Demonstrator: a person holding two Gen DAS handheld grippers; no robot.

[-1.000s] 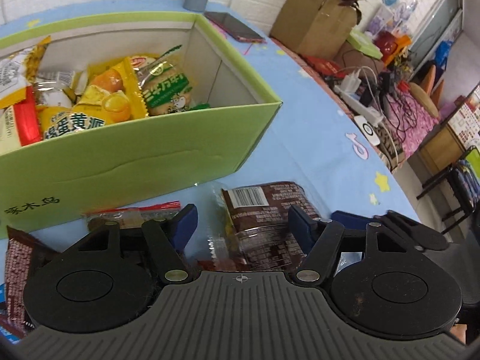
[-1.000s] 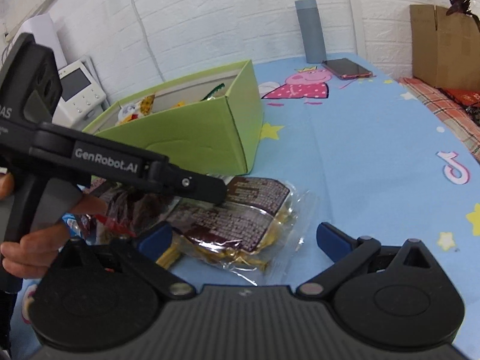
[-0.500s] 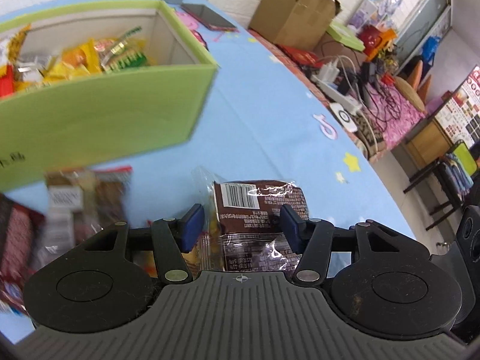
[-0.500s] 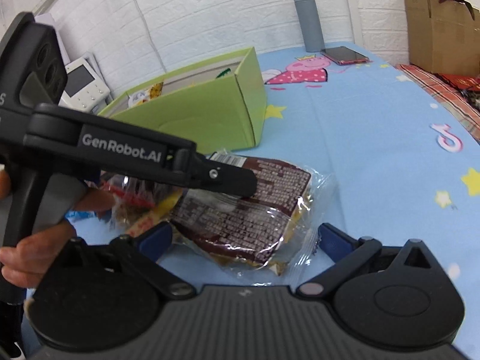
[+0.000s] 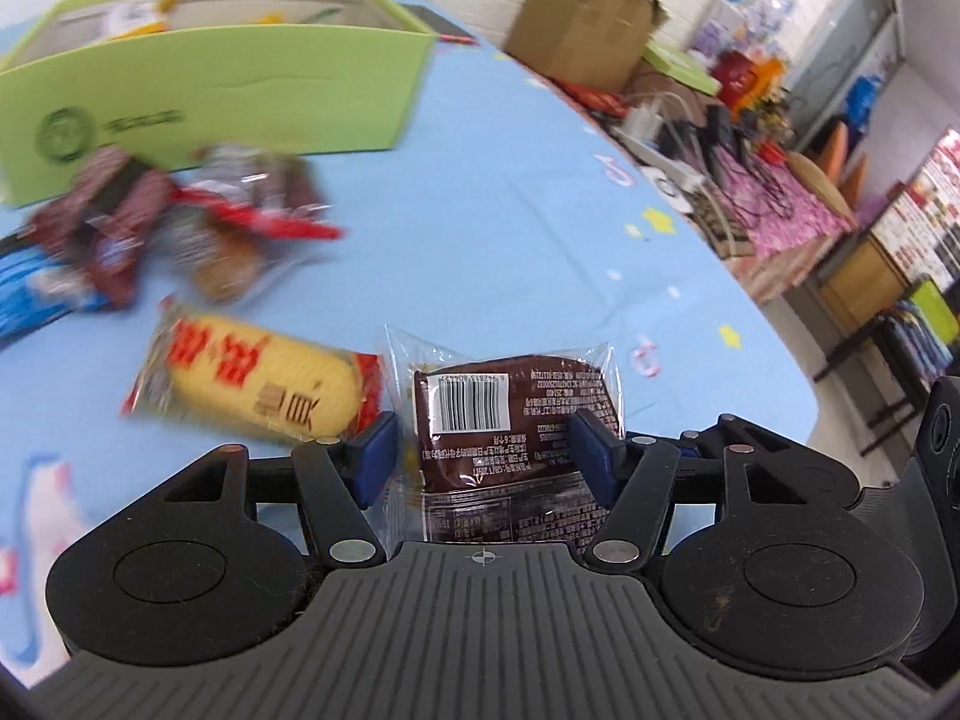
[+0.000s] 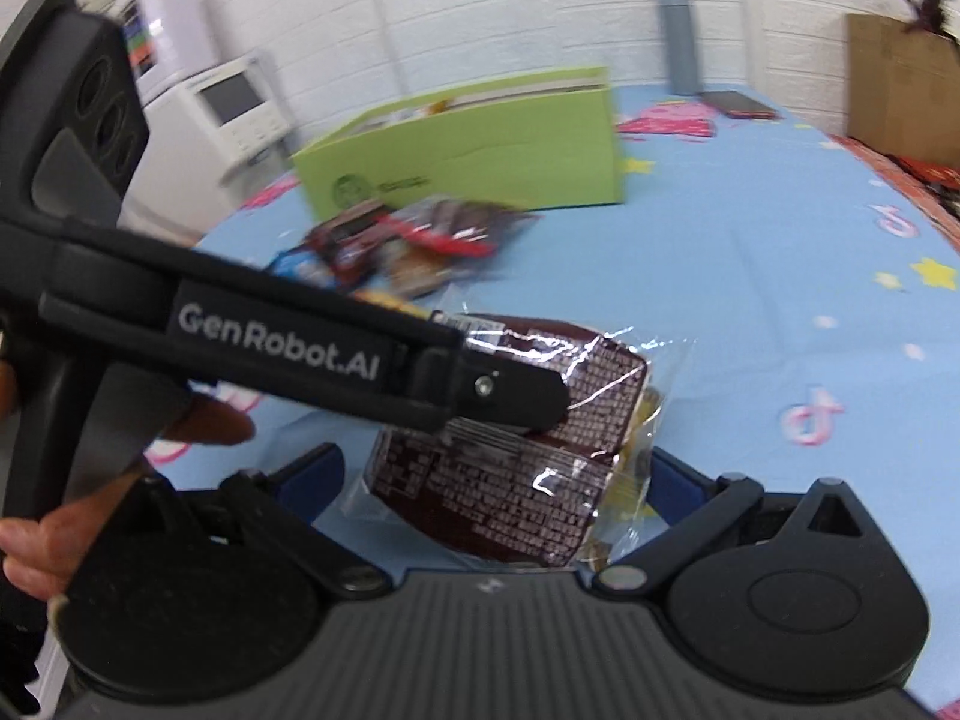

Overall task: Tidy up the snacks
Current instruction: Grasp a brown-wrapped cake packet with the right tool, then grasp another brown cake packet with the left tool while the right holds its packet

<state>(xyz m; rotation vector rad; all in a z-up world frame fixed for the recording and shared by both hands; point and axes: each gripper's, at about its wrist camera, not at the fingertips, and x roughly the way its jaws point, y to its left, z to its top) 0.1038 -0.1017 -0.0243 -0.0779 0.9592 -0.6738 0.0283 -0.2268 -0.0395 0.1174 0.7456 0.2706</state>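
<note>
Left claw (image 5: pixel 483 459) gripping brown snack packet (image 5: pixel 510 414), jaws just widened slightly; right claw (image 6: pixel 495 474) wide around same packet, pads apart from it. Above blue surface (image 5: pixel 510 228), away from green box (image 5: pixel 210 78).

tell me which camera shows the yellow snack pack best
The left wrist view: the yellow snack pack lies in full sight on the blue tablecloth, slightly blurred. In the right wrist view only a yellow sliver shows behind the left tongs' arm.

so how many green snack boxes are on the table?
1. The green box stands toward the far side of the blue table, just behind the blurred snack pile. Another could sit outside both views.
</note>
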